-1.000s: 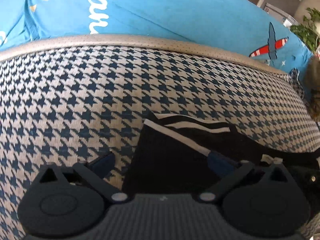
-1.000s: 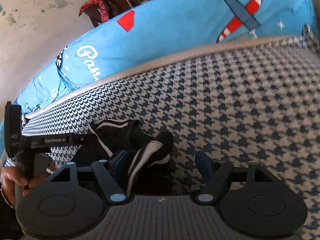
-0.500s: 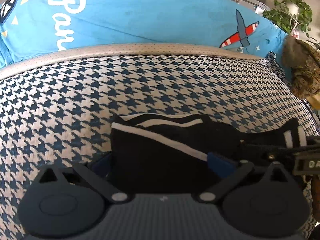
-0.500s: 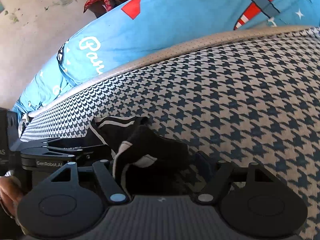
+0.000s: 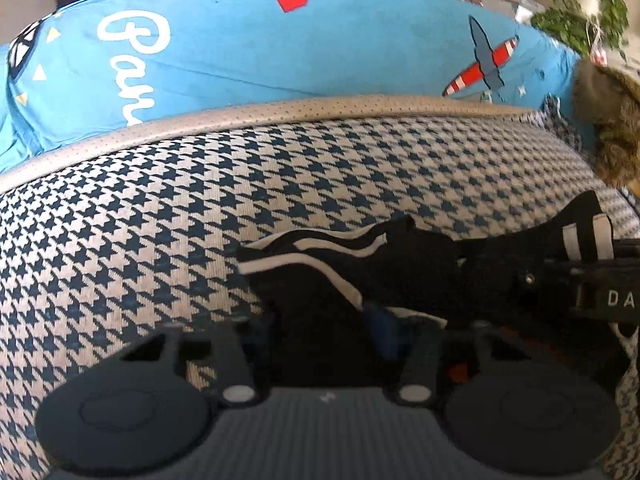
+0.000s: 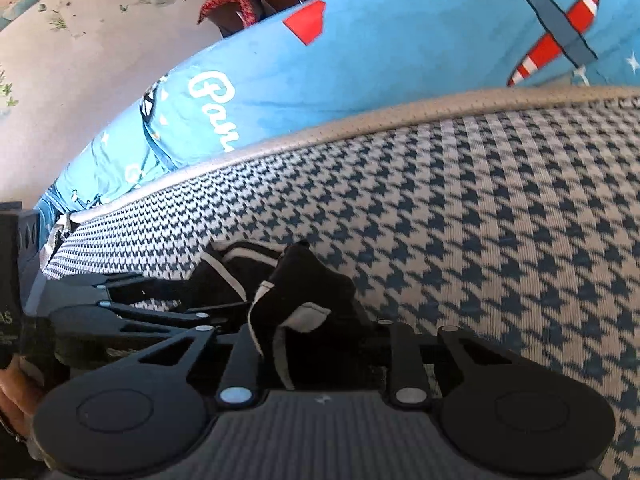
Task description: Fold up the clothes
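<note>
Left wrist view: black garment w/ white stripes (image 5: 320, 280) lies bunched on the houndstooth cushion (image 5: 160, 208), near its front edge, well apart from the blue printed fabric (image 5: 280, 52) behind the cushion's grey piping. Left gripper (image 5: 326, 320) is over the garment's near-left part; jaws are closing w/ black cloth between them, and the blue finger pad (image 5: 382, 322) looks pressed into the fabric. Right gripper body enters at the frame's right edge, over the garment's far end, where a striped cuff or hem sticks up.

Right wrist view: right gripper (image 6: 320, 340) has a raised, puckered fold of the same garment (image 6: 308, 280) between its fingers; jaws are closing on it, cloth bulging up betw. the two linkages. Left gripper (image 6: 132, 296) reaches in from the left, low on the cloth; a hand (image 6: 16, 392) shows at the bottom-left corner.

Progress (judgement): early to mid. Garment is compact but rumpled, edges not aligned, no clean flat fold visible. Both ends are being taken up, so prob. a lift-and-straighten or fold-over step comes next. Left to do: smooth, align stripes/edges, lay flat. Garment type can't be told.
</note>
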`<state>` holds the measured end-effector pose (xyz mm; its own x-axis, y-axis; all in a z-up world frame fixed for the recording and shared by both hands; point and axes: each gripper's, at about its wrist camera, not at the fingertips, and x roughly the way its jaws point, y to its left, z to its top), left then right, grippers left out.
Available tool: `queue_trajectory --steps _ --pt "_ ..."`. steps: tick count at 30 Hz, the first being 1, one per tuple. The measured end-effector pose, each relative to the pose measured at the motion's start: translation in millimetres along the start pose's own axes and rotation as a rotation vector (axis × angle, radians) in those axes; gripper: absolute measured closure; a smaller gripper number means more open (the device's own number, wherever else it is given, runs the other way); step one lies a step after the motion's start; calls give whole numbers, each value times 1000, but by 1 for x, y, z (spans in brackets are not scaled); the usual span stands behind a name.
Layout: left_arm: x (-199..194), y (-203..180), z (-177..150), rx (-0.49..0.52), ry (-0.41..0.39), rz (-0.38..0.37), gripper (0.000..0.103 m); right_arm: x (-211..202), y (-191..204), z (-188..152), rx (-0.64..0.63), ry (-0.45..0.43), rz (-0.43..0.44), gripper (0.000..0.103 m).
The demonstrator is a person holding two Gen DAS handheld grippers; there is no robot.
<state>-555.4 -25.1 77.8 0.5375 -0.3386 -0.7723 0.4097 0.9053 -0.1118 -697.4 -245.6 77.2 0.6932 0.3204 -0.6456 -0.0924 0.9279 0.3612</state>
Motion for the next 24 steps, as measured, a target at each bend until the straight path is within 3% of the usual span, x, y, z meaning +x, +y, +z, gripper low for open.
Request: queue_trajectory --steps 6,24 --pt "-15 -1 4 -8 -96 68 86 -5 11 14 -41 -58 -8 81" --pt "-53 39 47 -124 -333 439 87 -4 54 75 -134 -271 41 82"
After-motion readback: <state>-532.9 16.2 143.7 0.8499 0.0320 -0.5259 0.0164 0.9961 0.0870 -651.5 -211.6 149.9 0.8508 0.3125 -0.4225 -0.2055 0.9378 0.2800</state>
